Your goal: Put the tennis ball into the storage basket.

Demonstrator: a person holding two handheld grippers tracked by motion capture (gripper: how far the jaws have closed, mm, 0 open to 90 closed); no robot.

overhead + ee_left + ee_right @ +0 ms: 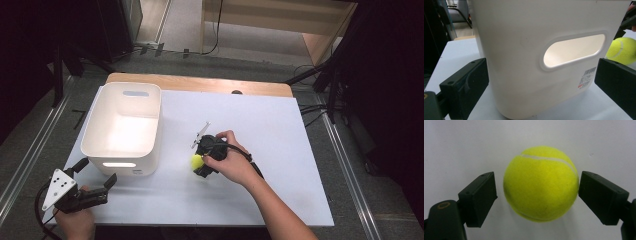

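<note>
A dim room surrounds a desk [280,150] covered with a white sheet, a strip of bare wood showing along its far edge. Dark stands and cables crowd the floor on either side.

On the left part of the desk stands a white plastic bin [122,131], upright and open at the top, with an oval handle slot in its near wall and a small barcode label beside that slot.

Just to the right of the bin, near the middle of the sheet, a yellow-green tennis ball [197,161] rests on the desk. The person's right hand [235,162] brings the right hand-held gripper [200,162] down around it. In the right gripper view the ball [540,183] sits between the two black jaws: the right jaw appears to touch its side, while a thin gap shows at the left jaw, so the grip is not clenched on it.

The left hand-held gripper [97,172] hovers at the near left corner of the desk, held by the left hand [75,222]. Its jaws stand wide apart and released, pointing at the bin's near wall [524,62] with nothing between them.
</note>
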